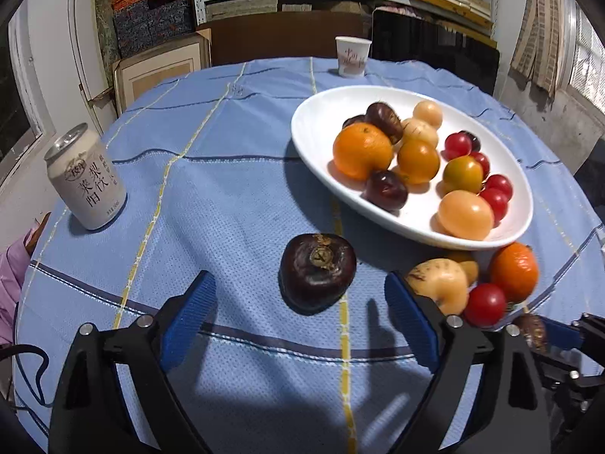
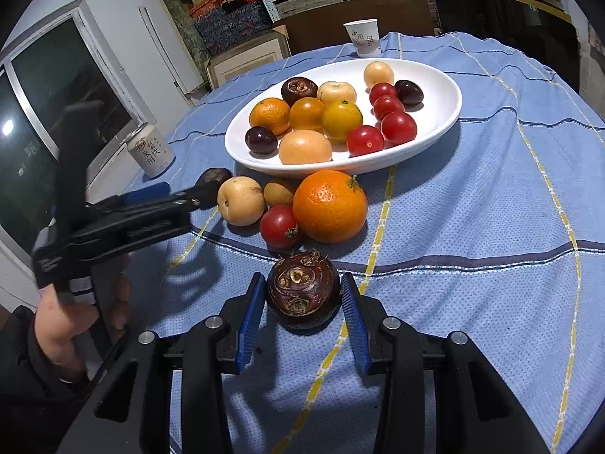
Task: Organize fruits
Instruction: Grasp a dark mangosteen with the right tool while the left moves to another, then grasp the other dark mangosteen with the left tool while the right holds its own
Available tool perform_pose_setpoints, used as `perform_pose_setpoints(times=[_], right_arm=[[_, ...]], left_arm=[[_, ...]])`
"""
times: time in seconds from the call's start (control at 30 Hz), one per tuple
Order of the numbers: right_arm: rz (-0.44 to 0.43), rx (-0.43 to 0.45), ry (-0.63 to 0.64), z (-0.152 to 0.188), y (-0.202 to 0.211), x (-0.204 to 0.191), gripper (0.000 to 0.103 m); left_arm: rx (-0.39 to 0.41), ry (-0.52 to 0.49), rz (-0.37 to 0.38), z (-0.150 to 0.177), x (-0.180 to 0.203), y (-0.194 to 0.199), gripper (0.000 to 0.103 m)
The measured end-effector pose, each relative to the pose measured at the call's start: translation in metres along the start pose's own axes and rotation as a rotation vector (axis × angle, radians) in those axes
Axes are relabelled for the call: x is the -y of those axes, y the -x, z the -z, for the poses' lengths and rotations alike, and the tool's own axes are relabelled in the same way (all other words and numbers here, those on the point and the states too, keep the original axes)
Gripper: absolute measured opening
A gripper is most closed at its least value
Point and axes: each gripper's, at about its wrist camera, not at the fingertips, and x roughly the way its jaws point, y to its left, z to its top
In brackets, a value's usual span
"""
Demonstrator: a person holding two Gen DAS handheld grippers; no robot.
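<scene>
Two grippers over a fruit-strewn blue cloth, one clenched on a water chestnut, one spread wide

The right gripper point(image 2: 302, 295) grasps a dark water chestnut point(image 2: 303, 290) between its blue pads, low over the checked tablecloth point(image 2: 472, 227); the left gripper point(image 1: 298, 302) stands released, nothing pressed between its fingers, with a second dark chestnut point(image 1: 317, 270) lying on the cloth just ahead of them; a white oval plate point(image 2: 435, 121) holds oranges, yellow and red tomatoes and dark fruits; just beside its near rim lie a large orange point(image 2: 329, 206), a red tomato point(image 2: 279, 226) and a pale fruit point(image 2: 241, 200); a drink can point(image 1: 86, 178) stands well apart at the left, a paper cup point(image 1: 352, 56) beyond the plate.
</scene>
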Motion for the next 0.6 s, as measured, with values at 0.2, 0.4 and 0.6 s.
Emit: perform_pose_setpoints(times=[0.2,0.4,0.6], right_arm=[[-0.007,-0.005,-0.003,0.0,0.0,0.001,0.042],[-0.011,0.001,-0.009,0.0,0.0,0.002,0.042],[-0.007,0.006,-0.007,0.0,0.001,0.001,0.042]], left_arm=[[-0.037,0.017,0.005,-0.001,-0.006,-0.012,0.084],[-0.057,0.019,0.022,-0.003,-0.005,-0.018,0.082],[-0.042,-0.011,0.019,-0.003,0.001,-0.016,0.061]])
